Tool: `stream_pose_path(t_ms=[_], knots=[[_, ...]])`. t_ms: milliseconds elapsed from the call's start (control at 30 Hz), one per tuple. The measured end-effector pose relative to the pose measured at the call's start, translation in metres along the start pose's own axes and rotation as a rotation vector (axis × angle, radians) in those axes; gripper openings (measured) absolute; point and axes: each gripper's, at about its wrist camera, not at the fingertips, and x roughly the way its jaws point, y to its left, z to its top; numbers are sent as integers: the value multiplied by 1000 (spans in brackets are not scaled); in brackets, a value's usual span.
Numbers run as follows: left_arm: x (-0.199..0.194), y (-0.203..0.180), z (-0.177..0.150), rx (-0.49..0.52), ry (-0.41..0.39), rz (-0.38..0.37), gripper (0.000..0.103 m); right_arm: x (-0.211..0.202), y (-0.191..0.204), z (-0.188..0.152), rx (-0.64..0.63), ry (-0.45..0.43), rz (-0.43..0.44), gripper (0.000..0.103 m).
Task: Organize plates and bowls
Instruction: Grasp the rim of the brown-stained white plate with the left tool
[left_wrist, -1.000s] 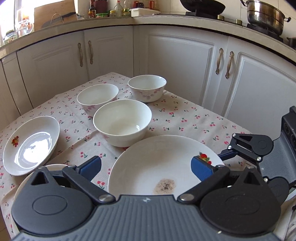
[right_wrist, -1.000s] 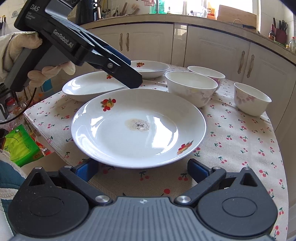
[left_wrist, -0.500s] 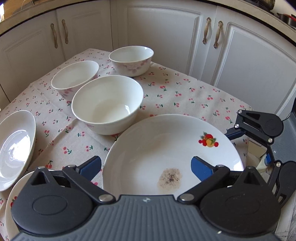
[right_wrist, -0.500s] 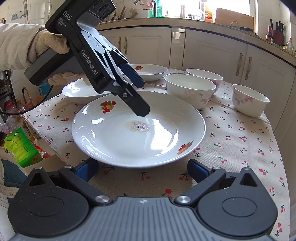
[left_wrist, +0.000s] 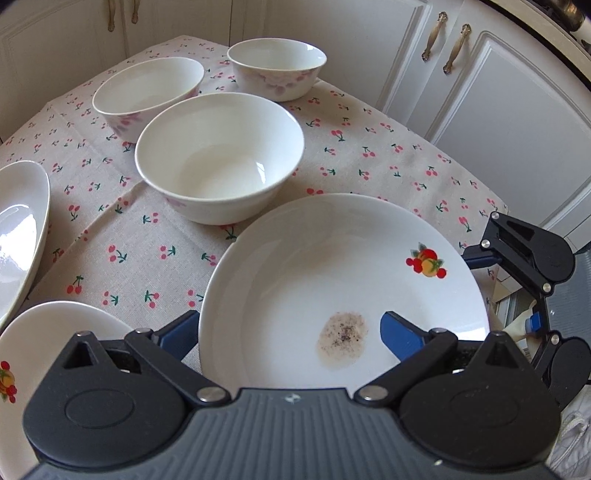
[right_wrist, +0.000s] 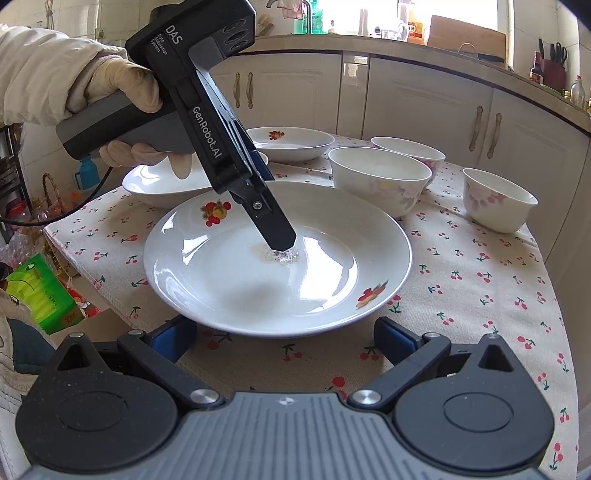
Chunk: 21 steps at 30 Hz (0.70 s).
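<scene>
A: Plates first, at the left. What sits there?

B: Two plates: a shallow plate at the left edge, and a second plate with a fruit print, partly under the left gripper. Both rest on the cherry-print tablecloth.

A: And further right?

B: Three bowls. The large bowl stands nearest, just beside the rim of the big plate. Behind it are a pink-flowered bowl and another flowered bowl, close together but apart.

A: Where is the big plate itself?

B: On the cloth at the table's near corner, with a brownish speckled stain in its well and fruit prints on the rim.

A: The left gripper's jaws?

B: Spread wide. One blue finger lies outside the plate's left rim, the other over the well, its tip right above the stain in the right wrist view.

A: And the right gripper?

B: Also spread, low at the plate's near rim, gripping nothing. White cabinets stand behind the table; a green packet lies below its edge.
</scene>
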Motion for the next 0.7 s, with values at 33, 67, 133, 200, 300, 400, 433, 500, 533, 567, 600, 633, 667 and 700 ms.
stream_pose_path(t_ms=[33, 67, 133, 200, 300, 400, 433, 500, 533, 567, 600, 633, 667, 700], knots=[[0, 1, 0, -6, 7, -5, 100, 0, 0, 0, 1, 2, 1, 103], [0, 1, 0, -6, 10, -10, 100, 1, 0, 1, 1, 3, 3, 103], [1, 1, 1, -6, 16, -14, 100, 2, 1, 1, -4, 5, 4, 103], [2, 1, 2, -3, 23, -16, 100, 2, 3, 3, -17, 7, 2, 103], [4, 0, 3, 2, 37, -19, 100, 4, 5, 5, -27, 10, 5, 103], [7, -1, 2, 9, 49, -27, 100, 6, 2, 6, -15, 18, 22, 103], [8, -2, 2, 14, 51, -23, 100, 7, 1, 6, -12, 20, 27, 103], [8, -1, 3, 10, 51, -27, 100, 7, 1, 7, -13, 24, 29, 103], [7, 0, 4, 5, 51, -31, 100, 8, 0, 8, -16, 26, 32, 103], [7, 1, 4, 1, 52, -34, 99, 8, 0, 8, -20, 26, 36, 103], [7, 1, 5, -1, 53, -35, 99, 8, -2, 8, -23, 25, 41, 103], [8, 1, 5, -1, 54, -32, 98, 8, -3, 8, -27, 24, 46, 103], [8, 1, 5, 0, 55, -30, 98, 9, -5, 8, -32, 23, 52, 103], [7, 1, 5, -1, 55, -28, 97, 9, -6, 8, -37, 24, 58, 103]])
